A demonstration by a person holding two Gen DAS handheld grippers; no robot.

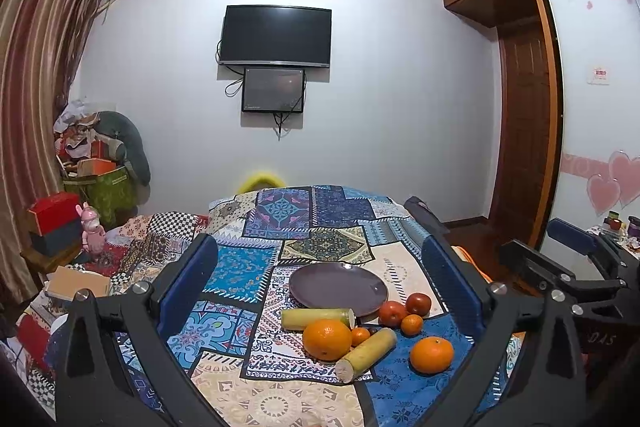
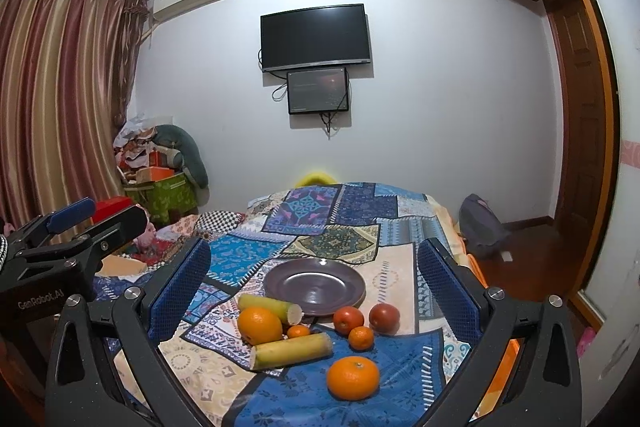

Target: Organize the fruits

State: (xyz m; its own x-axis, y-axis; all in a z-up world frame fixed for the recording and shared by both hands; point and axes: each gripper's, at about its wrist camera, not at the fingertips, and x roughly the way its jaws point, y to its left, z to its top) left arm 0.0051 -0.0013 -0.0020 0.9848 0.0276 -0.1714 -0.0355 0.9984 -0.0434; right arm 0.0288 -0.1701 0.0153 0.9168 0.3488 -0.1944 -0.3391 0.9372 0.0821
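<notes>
1. Fruits lie loose on the patchwork cloth (image 2: 352, 223) covering the desk, all bunched just in front of the purple plate (image 2: 314, 285), which carries nothing at all.

2. You can count eight pieces: a large orange (image 2: 259, 325), a second orange (image 2: 353, 377) nearest you, two small tangerines (image 2: 361, 338) (image 2: 298, 331), two red fruits (image 2: 348, 319) (image 2: 384, 317) side by side, and two yellow-green cane-like sticks, the far stick (image 2: 269, 307) with its cut end close to or touching the plate's rim and the near stick (image 2: 293, 350) touching the large orange.

3. Your left hand-held gripper (image 1: 320, 291) hangs above the desk with its blue pads spread wide, grasping nothing; the pile shows between its fingers.

4. Your right hand-held gripper (image 2: 316, 295) is likewise released, its jaws wide apart and bare, framing the plate and the fruit from the other side.

5. Judged from this layout, the job looks barely begun or not begun: no piece sits on the plate, and nothing is sorted by kind.

6. What remains, by that reading, is every transfer; the round oranges may roll on the soft cloth, and the touching stick and orange may shift when either is lifted.
</notes>
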